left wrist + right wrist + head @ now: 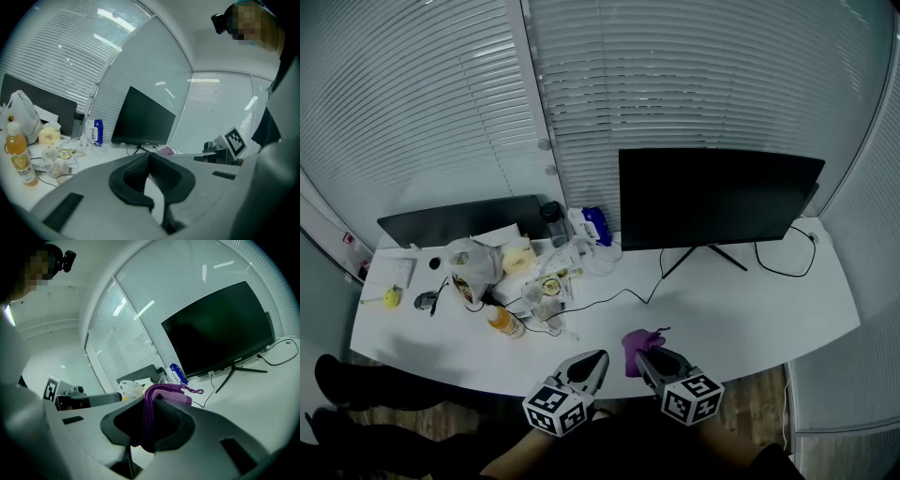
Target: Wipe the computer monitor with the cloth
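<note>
right gripper view shows the right gripper (153,405) clamped on the purple cloth (165,391), a fold bunched between its jaws, well apart from the monitor (220,329); left gripper (150,157) is closed on nothing; the cloth looks soft, light and limp, so a pinch on a thick fold should hold; the monitor likely needs gentle pressure

Nothing really legible here tbh, the label on the orange bottle (18,157) and the print on the blue pack (97,131) are both too blurry to read.
</note>
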Demonstrator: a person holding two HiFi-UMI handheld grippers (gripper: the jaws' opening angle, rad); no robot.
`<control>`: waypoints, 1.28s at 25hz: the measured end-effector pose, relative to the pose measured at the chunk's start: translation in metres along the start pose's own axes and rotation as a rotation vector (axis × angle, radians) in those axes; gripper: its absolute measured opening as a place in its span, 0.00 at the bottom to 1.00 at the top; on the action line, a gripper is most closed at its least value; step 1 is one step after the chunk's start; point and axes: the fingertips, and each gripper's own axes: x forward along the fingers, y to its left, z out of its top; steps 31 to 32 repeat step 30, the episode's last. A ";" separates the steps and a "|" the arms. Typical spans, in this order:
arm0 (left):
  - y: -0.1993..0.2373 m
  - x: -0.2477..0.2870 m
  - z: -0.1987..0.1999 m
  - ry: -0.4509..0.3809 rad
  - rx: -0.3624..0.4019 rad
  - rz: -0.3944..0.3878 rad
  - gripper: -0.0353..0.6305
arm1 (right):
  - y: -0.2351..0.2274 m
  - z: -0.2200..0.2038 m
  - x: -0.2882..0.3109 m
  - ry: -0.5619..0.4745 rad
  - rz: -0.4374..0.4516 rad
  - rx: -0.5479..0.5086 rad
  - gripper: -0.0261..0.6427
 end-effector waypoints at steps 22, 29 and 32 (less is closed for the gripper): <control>0.004 -0.009 -0.004 -0.016 -0.005 0.010 0.06 | 0.009 -0.006 0.005 0.013 0.011 -0.020 0.15; 0.002 -0.012 -0.004 -0.014 0.000 0.015 0.06 | 0.013 -0.007 0.004 0.014 0.020 -0.029 0.15; 0.002 -0.012 -0.004 -0.015 0.000 0.015 0.06 | 0.013 -0.006 0.004 0.014 0.022 -0.032 0.15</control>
